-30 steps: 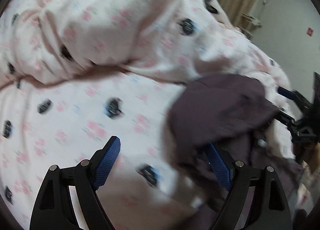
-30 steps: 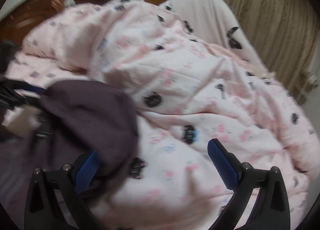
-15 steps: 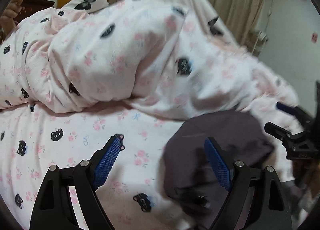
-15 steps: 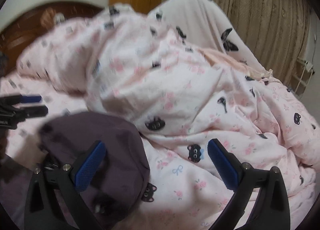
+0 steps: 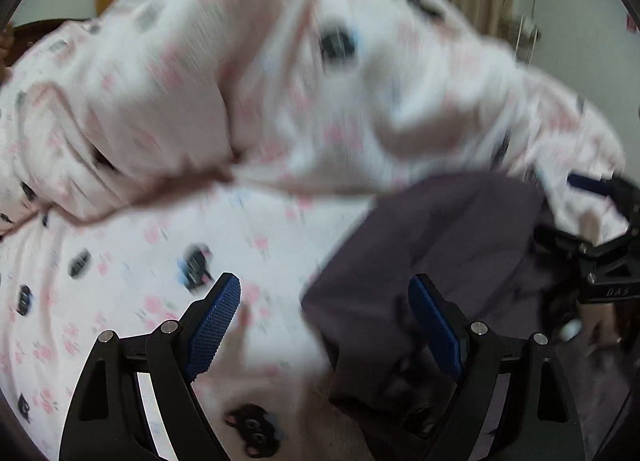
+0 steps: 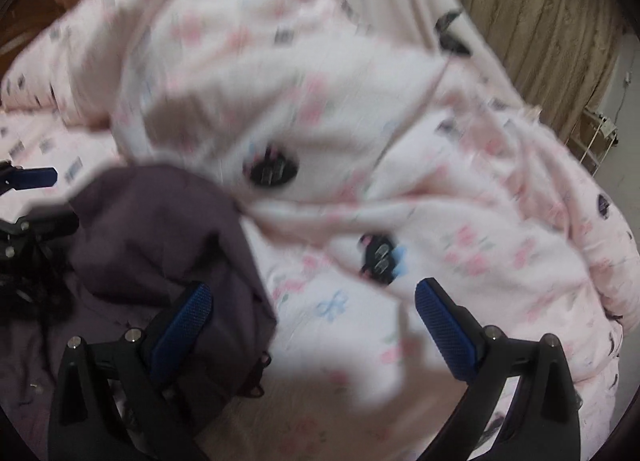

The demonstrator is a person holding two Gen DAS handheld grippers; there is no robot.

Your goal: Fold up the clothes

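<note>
Left wrist view: both tools, left tool (image 5: 324, 325) and right tool (image 6: 312, 325), gape wide and empty over purple garment (image 5: 452, 245) at lower right; I risk pinching the pink bedsheet (image 5: 132, 261) too.

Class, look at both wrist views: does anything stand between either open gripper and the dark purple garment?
Nothing visible does. The garment lies on the bedsheet, reaching the left gripper and right gripper.

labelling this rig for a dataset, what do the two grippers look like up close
Both match. The left gripper and right gripper each have two matte black, angular plastic arms with triangular cut-outs and silver screw heads. The fingers end in blue pads with a knurled, dotted texture. No cables or sleeves show.
</note>
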